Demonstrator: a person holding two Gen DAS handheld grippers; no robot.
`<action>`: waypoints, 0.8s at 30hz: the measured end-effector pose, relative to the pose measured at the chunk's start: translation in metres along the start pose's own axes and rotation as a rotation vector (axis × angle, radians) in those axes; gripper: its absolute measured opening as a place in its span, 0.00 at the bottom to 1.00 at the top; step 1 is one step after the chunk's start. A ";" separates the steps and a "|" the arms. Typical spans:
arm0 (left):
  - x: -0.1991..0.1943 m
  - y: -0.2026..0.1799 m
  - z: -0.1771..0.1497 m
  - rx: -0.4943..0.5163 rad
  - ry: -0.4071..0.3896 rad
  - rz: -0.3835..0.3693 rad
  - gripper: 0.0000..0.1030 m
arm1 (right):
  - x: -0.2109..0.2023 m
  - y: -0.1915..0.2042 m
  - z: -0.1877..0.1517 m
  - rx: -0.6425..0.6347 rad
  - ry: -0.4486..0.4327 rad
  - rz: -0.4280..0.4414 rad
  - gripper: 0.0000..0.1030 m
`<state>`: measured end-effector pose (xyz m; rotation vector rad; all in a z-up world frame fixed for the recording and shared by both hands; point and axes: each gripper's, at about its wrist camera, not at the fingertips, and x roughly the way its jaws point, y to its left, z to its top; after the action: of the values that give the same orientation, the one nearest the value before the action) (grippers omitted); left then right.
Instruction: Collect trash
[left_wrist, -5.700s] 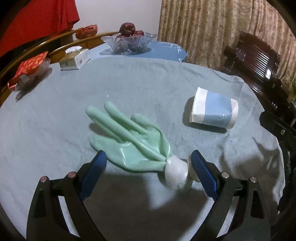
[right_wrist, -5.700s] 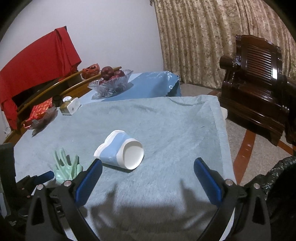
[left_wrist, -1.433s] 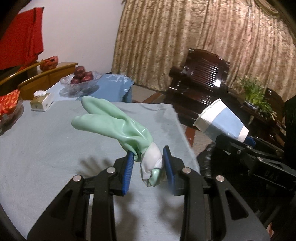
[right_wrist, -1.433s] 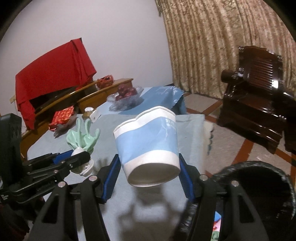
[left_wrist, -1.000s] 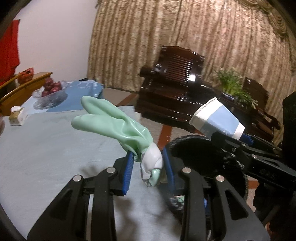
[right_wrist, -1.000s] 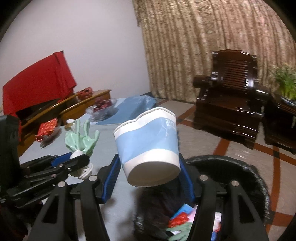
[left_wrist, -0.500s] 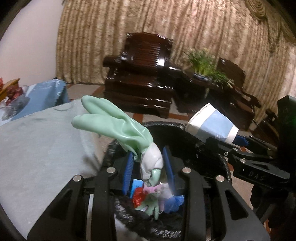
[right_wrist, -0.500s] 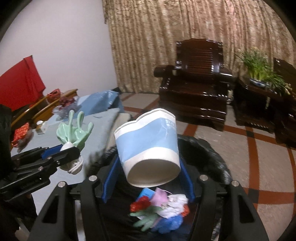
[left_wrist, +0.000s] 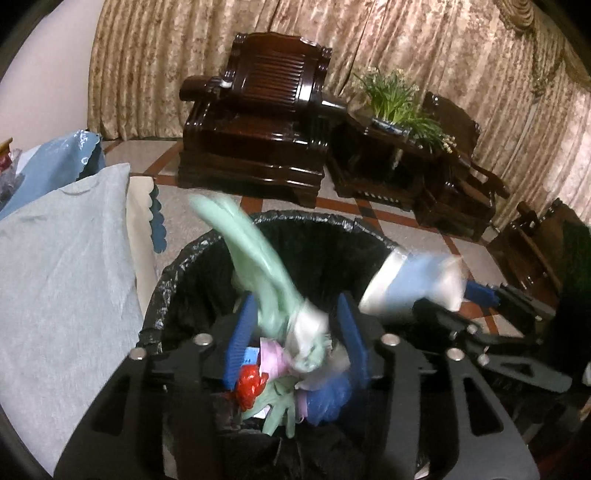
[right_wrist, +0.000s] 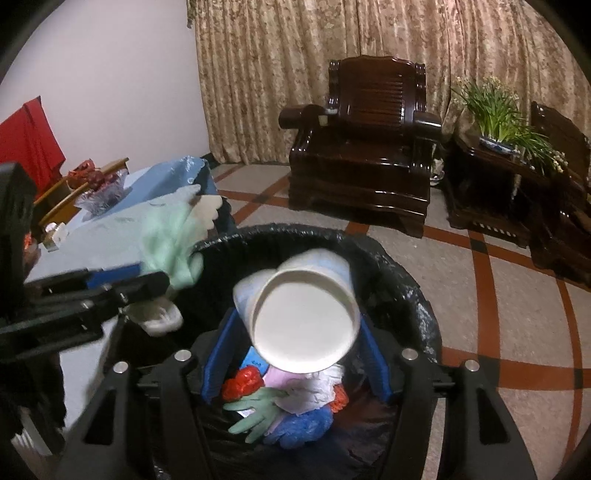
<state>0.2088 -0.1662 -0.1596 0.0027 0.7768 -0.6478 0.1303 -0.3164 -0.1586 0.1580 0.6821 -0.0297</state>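
A pale green rubber glove (left_wrist: 258, 258) is a blur between the blue pads of my left gripper (left_wrist: 295, 301). The jaws are opening and no longer press on it. It hangs over the black-lined trash bin (left_wrist: 303, 218). The blue and white paper cup (right_wrist: 306, 321) tips base-first toward the right wrist camera, loose between the opening jaws of my right gripper (right_wrist: 297, 317), above the same trash bin (right_wrist: 406, 280). In the left wrist view the cup (left_wrist: 413, 280) shows at right. The glove (right_wrist: 170, 236) and left gripper (right_wrist: 110, 280) show at left in the right wrist view.
Inside the bin lie a red wrapper (right_wrist: 240, 384), another green glove (right_wrist: 255, 410) and blue scraps. The grey-clothed table (left_wrist: 66, 258) stands left of the bin. A dark wooden armchair (left_wrist: 258, 110) and a potted plant (left_wrist: 395, 96) stand behind on the tiled floor.
Both grippers have sunk closer over the bin and their jaws have widened. The glove has slipped loose and blurs downward. The cup has tipped forward out of the right pads' grip.
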 end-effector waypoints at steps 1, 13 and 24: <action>-0.003 0.002 0.000 0.000 -0.006 0.000 0.57 | 0.000 0.000 0.000 -0.001 0.002 -0.004 0.68; -0.054 0.027 0.007 -0.036 -0.088 0.108 0.84 | -0.013 0.007 0.002 -0.012 -0.028 -0.023 0.94; -0.132 0.040 -0.014 -0.087 -0.136 0.247 0.90 | -0.051 0.057 0.009 -0.058 -0.073 0.069 0.94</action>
<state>0.1511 -0.0590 -0.0926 -0.0245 0.6594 -0.3753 0.1005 -0.2625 -0.1116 0.1242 0.6040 0.0502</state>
